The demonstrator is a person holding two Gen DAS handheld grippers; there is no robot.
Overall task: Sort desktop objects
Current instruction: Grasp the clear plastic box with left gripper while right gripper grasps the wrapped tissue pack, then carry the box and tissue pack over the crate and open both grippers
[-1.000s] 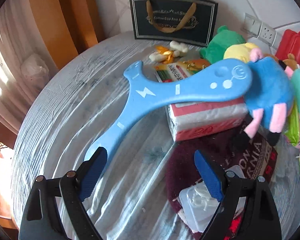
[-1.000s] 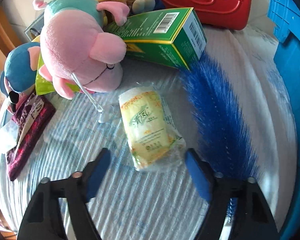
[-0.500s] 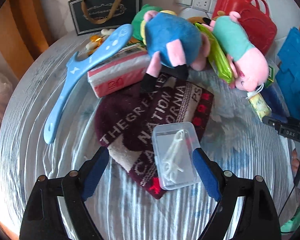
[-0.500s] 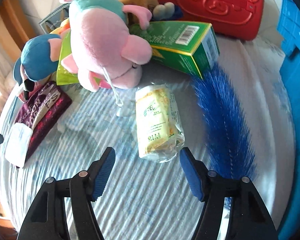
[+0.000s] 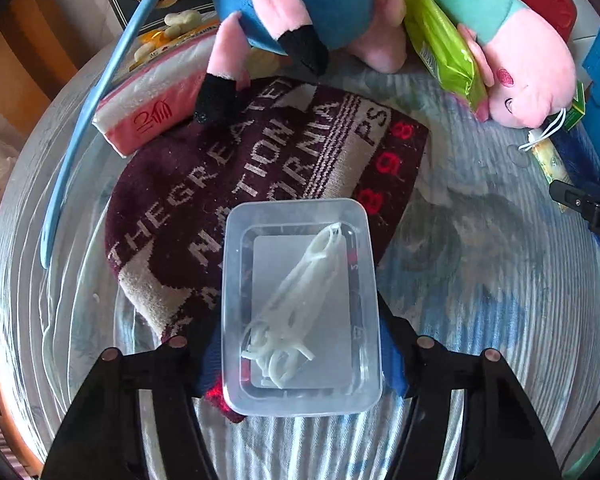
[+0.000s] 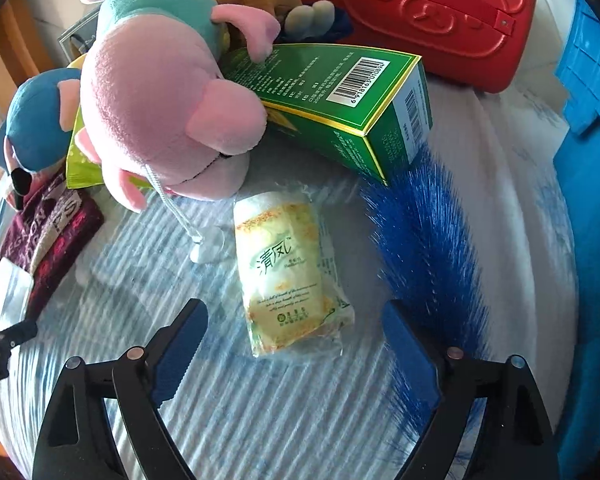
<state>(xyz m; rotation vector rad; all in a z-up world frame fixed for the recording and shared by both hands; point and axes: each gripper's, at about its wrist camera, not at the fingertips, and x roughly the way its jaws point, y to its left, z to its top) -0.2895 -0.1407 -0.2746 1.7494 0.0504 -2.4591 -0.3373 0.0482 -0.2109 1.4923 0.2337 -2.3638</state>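
Left gripper: jaws closed against clear plastic box atop maroon beanie. Right gripper: jaws spread, empty, flanking tissue pack; blue feather beside.

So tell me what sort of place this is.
Probably a room in a home: a cluttered round table against a tiled wall, with a wall socket behind it. Plush pigs, a tissue pack and a knitted hat point to household clutter.
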